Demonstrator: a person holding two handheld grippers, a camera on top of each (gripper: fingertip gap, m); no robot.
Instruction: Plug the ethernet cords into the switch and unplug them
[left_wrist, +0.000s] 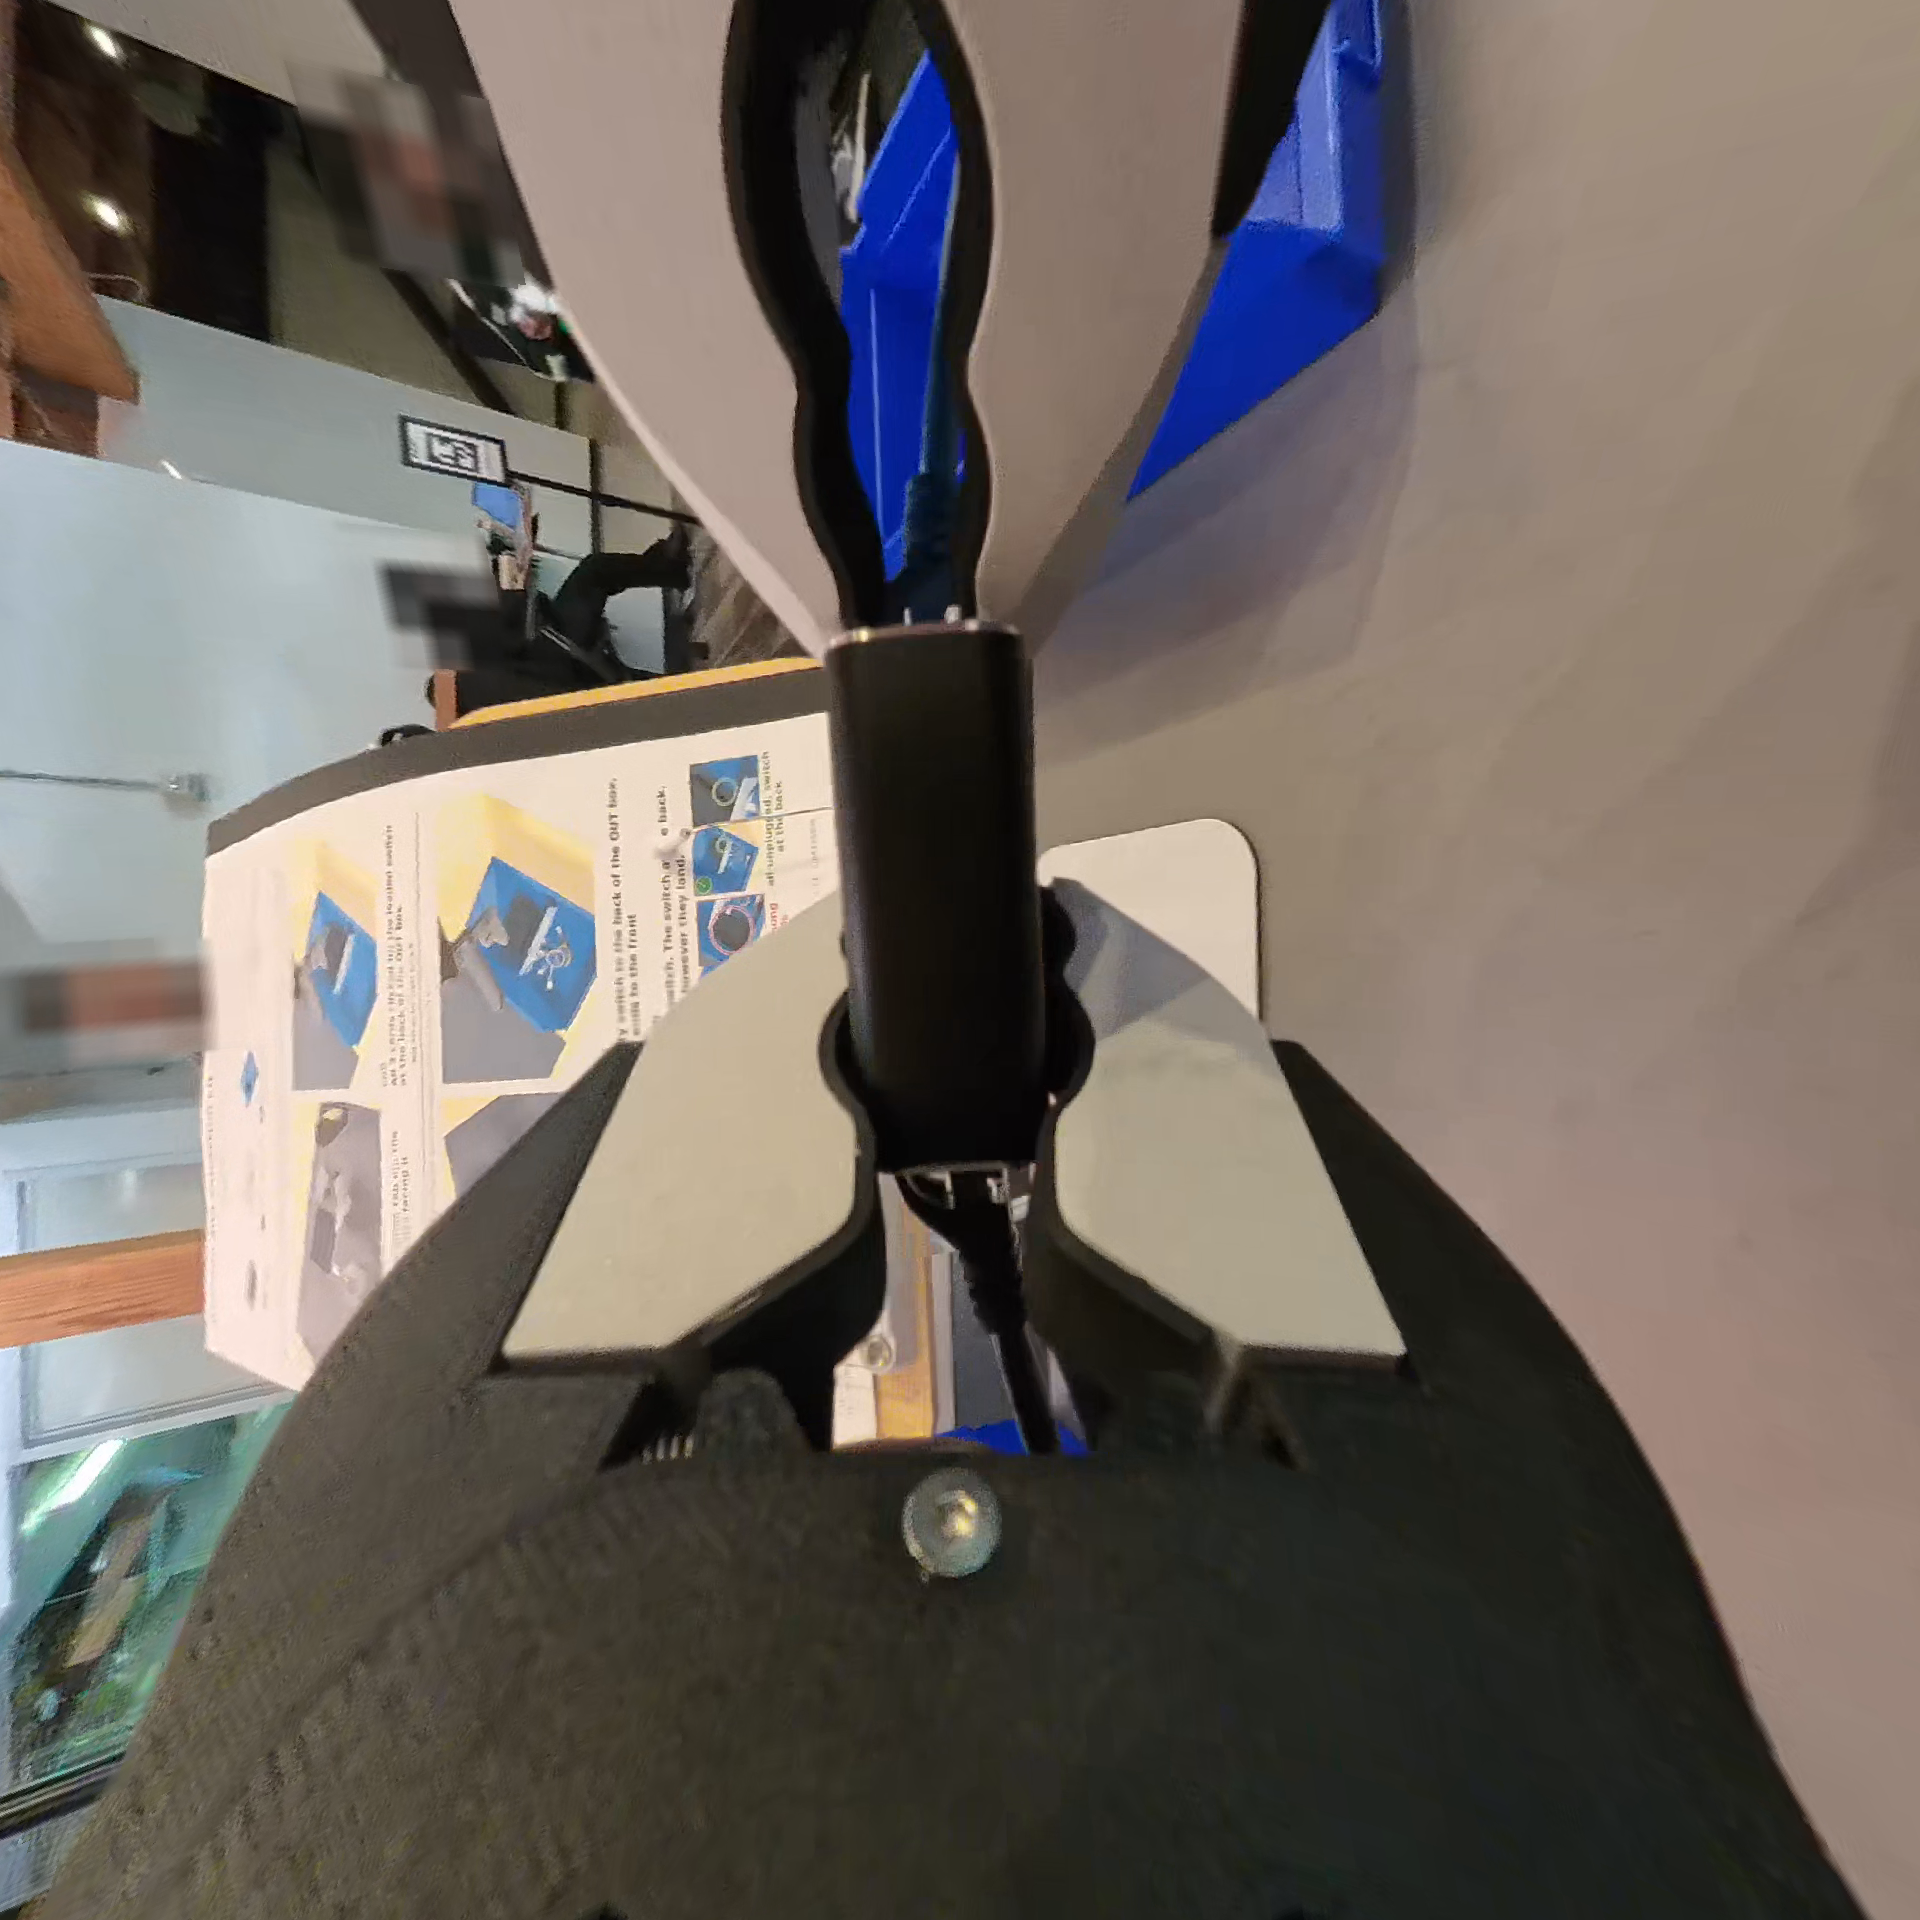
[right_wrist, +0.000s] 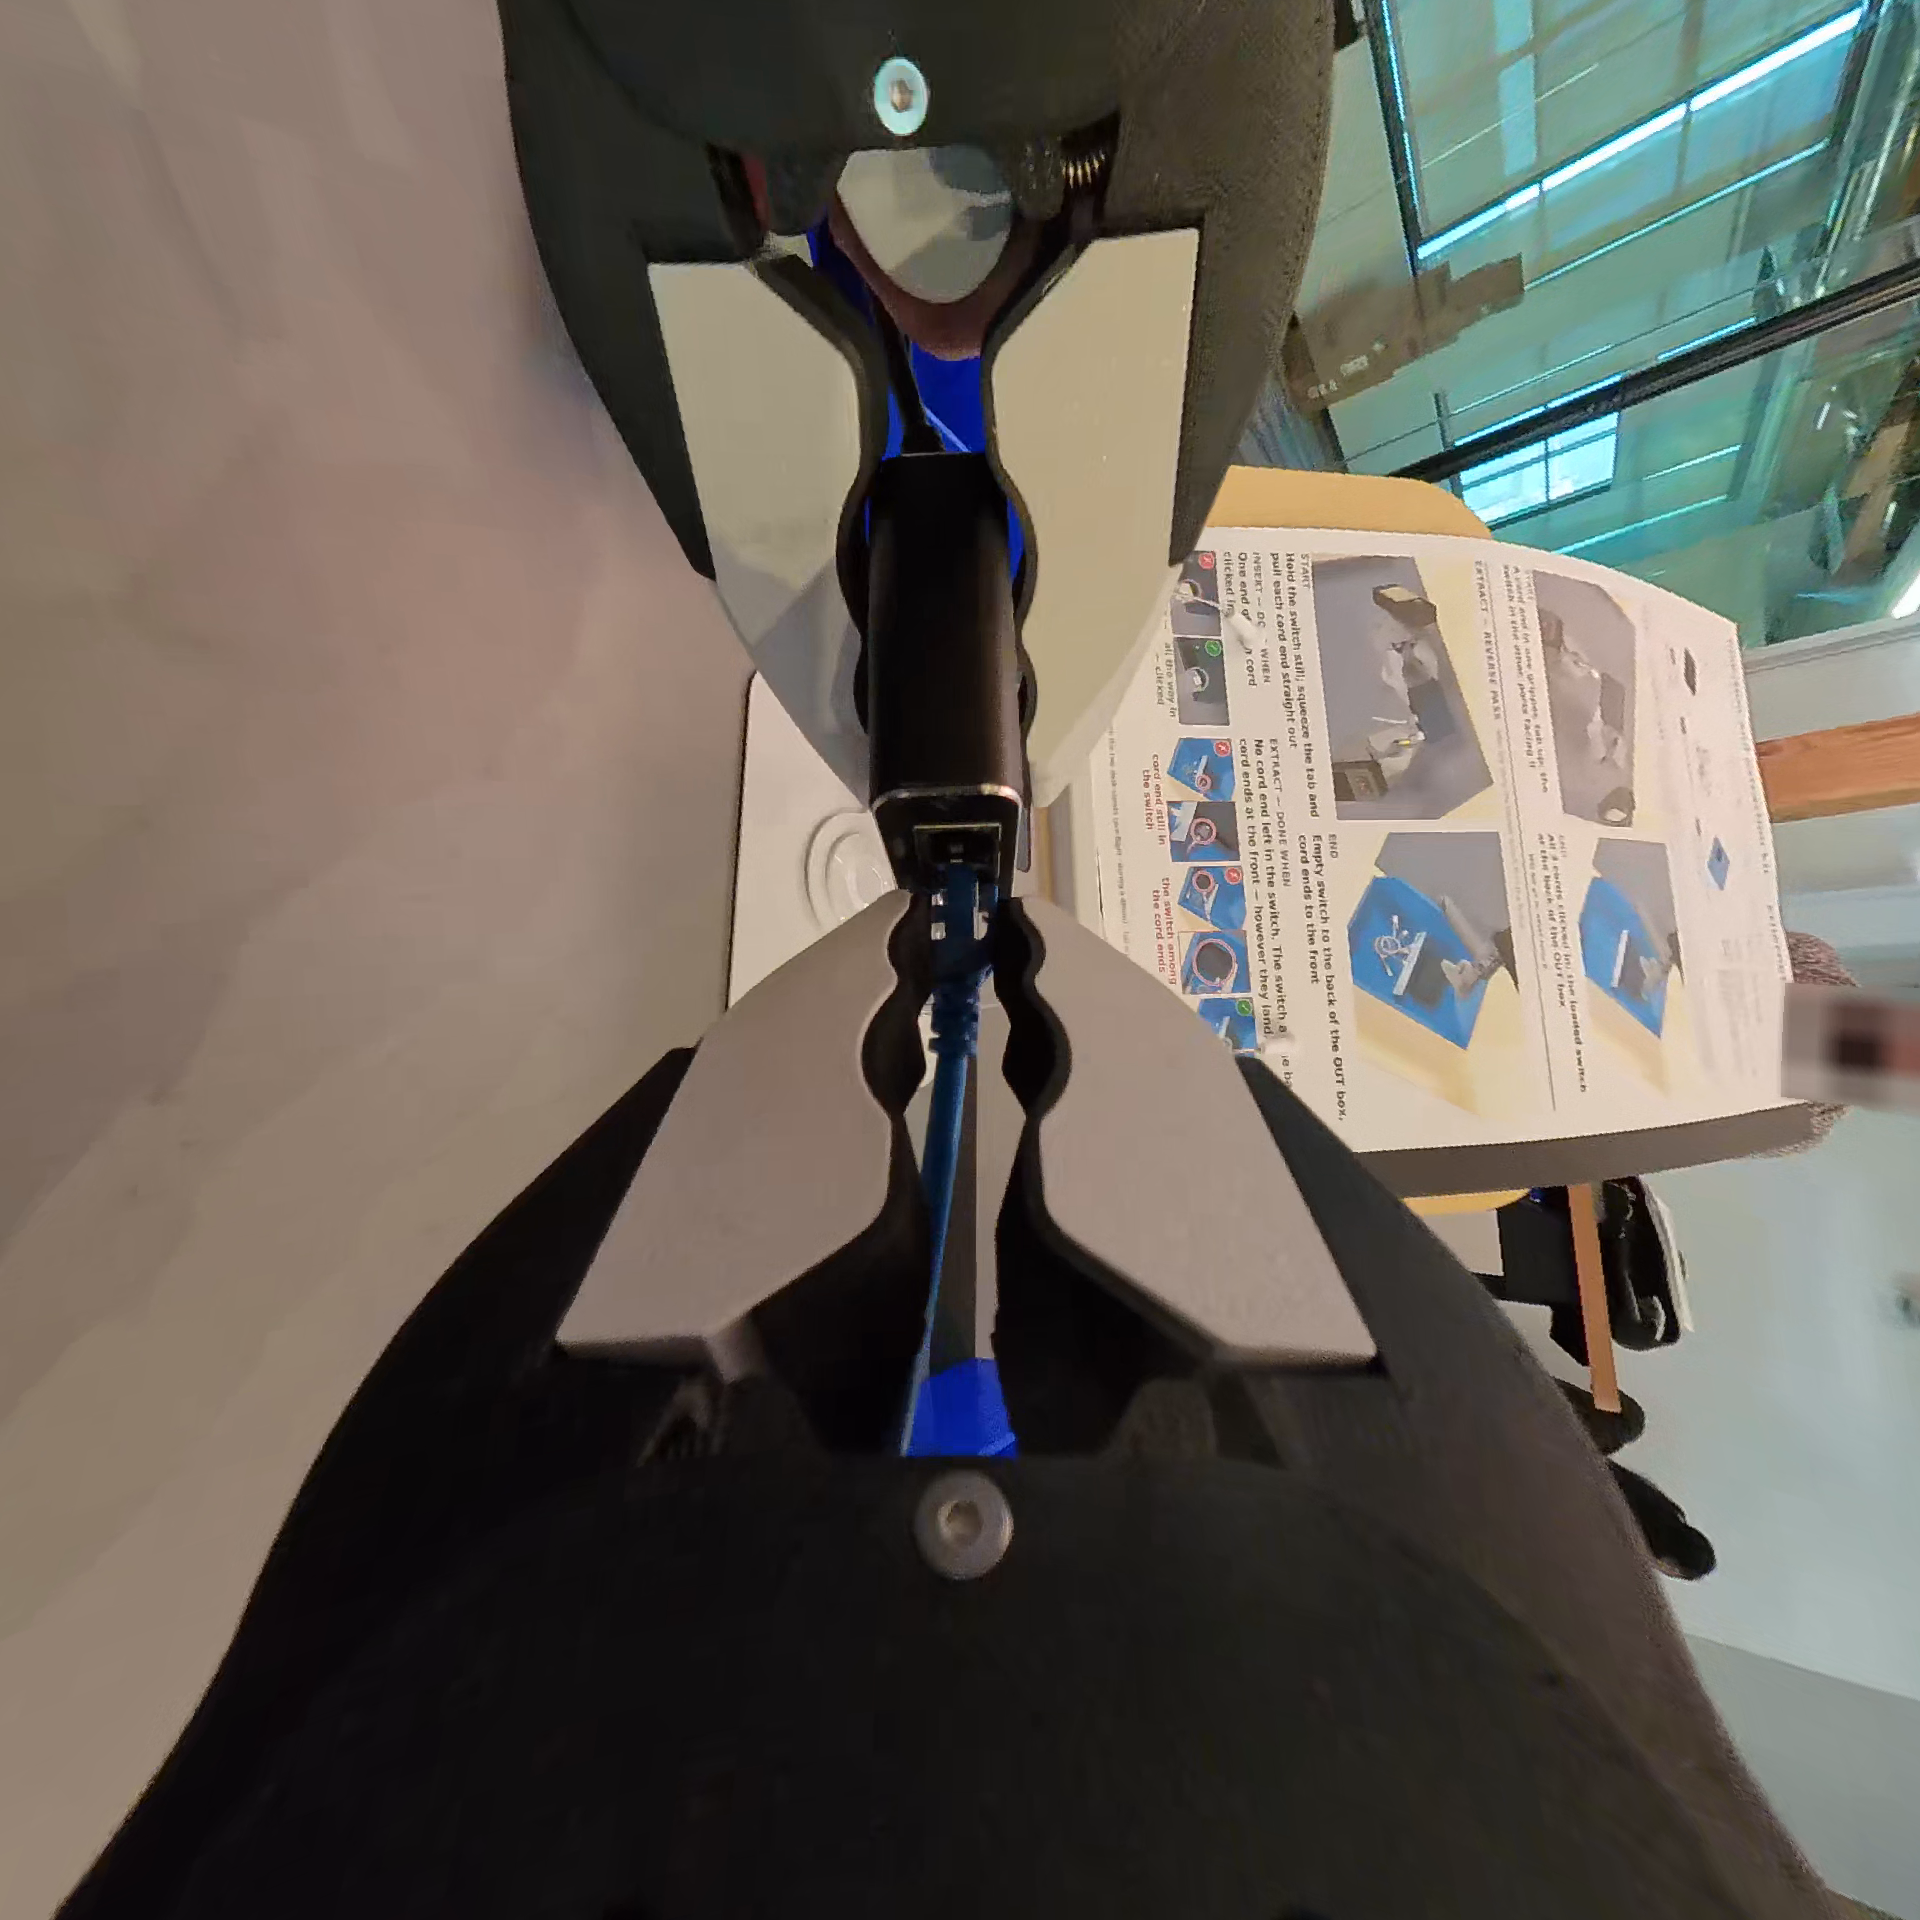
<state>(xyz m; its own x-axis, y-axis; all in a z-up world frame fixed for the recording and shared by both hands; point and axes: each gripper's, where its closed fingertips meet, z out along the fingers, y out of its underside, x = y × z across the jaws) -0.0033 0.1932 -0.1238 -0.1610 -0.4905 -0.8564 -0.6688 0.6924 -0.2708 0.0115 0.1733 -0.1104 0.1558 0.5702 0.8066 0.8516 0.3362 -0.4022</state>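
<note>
Black switch (right_wrist: 940, 644) clamped by left tongs (left_wrist: 940, 1049), blue cord (right_wrist: 951, 997) by right tongs (right_wrist: 956, 935).

Hidden behind the black switch (left_wrist: 935, 883) in the left wrist view: the left gripper's fingertips (left_wrist: 1070, 997) and part of the instruction sheet (left_wrist: 468, 935). Cut off by the top edge: blue bin (left_wrist: 1299, 239). Blurred: far room at left.
</note>
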